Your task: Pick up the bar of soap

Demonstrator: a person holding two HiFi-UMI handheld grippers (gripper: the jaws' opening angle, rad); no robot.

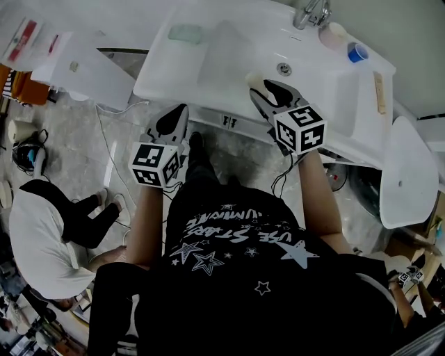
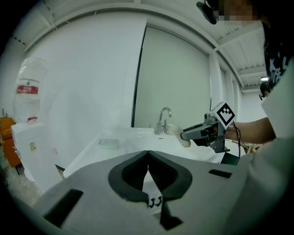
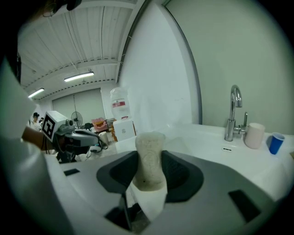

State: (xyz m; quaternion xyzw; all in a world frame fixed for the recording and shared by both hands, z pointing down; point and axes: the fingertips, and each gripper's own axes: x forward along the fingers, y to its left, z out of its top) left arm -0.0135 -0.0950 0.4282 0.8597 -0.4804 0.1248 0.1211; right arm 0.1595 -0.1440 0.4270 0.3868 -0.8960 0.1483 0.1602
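A cream bar of soap (image 3: 149,158) stands upright between the dark pads of my right gripper (image 3: 149,166), which is shut on it. In the head view the soap (image 1: 255,78) sticks out of the right gripper (image 1: 265,89) over the front part of the white sink basin (image 1: 229,55). The left gripper view shows the soap (image 2: 178,133) lifted above the sink. My left gripper (image 1: 174,119) hangs below the counter's front edge with its jaws shut together and nothing between them (image 2: 148,155).
A faucet (image 1: 309,12), a cream cup (image 1: 334,35) and a blue cup (image 1: 357,52) stand at the sink's back right. A greenish soap dish (image 1: 185,33) lies at the back left. A person in white (image 1: 35,236) crouches on the floor at left.
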